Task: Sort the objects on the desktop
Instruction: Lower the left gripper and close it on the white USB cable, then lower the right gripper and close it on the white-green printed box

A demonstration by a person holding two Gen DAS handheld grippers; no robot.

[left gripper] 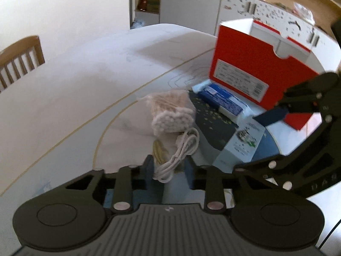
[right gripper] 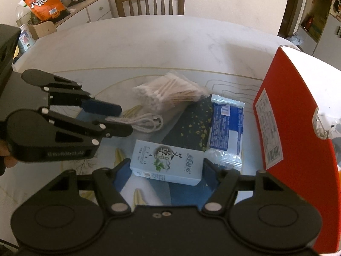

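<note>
Lying in a loose coil on the table [right gripper: 149, 49], the white cable [left gripper: 181, 151] sits between the 2 blue-padded fingers of the left gripper [left gripper: 168, 166]. From the left wrist view the fingers bracket the coil on both sides at a narrow spread; whether the pads actually press on it I cannot tell. The right wrist view shows the same gripper from the side, its tips over one end of the cable, with the rest of the coil trailing toward the bag of cotton swabs [right gripper: 170, 92].

That bag lies just behind the cable, touching the dark gold-speckled pouch [right gripper: 191, 125]. A blue and white sachet [right gripper: 227, 128] lies along the pouch's far side, close against the red box [right gripper: 298, 111], which stands upright at the table's edge with a printed label on its face. A pale blue carton [right gripper: 168, 162] with black calligraphy lies flat in front of the pouch.

The right gripper [right gripper: 166, 166] hangs over that carton with its fingers spread wide, 1 near each short end of the carton; contact is not evident. A wooden chair [right gripper: 149, 2] stands at the far side of the table.
</note>
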